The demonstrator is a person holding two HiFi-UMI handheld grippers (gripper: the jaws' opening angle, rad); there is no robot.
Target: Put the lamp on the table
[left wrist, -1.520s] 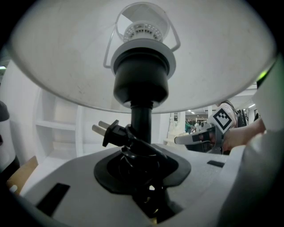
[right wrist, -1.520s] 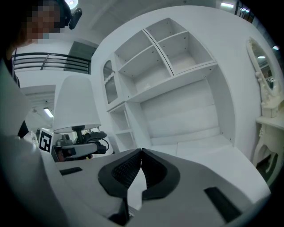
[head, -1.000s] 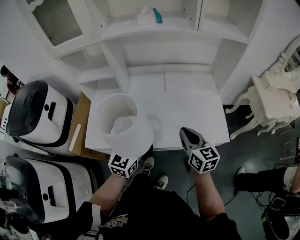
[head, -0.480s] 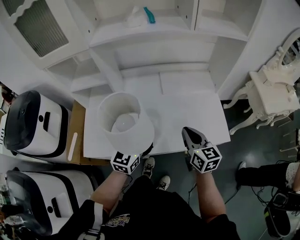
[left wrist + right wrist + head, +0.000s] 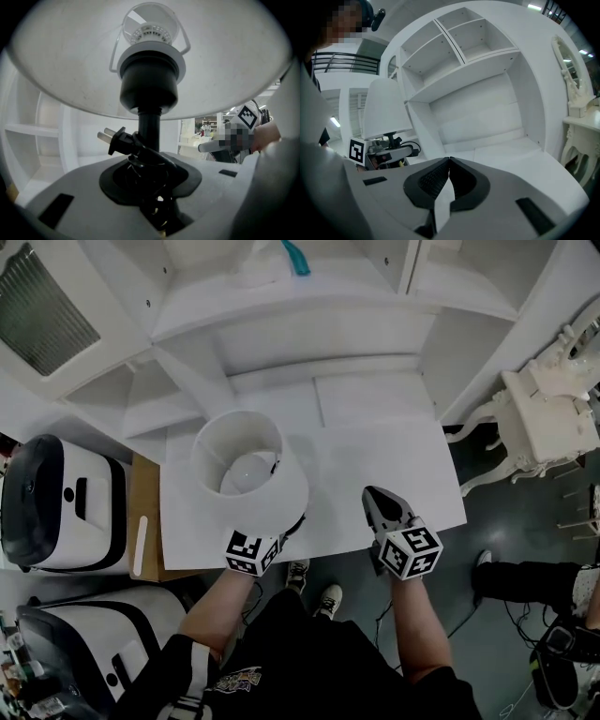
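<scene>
Pinching the lamp [image 5: 267, 502] by its stem in our left gripper [image 5: 151, 176], the right gripper [image 5: 449, 160] idle with jaws pressed together, we should lower it level onto the table's [image 5: 375, 474] nine-o'clock side.

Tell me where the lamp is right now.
Head view, left of centre: the lamp is upright over the white table's near left part, its black stem clamped in the left tool, with the right tool off to its right.

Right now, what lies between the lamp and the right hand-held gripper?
Only bare white table separates the lamp from the right hand-held gripper; the head view shows it.
</scene>
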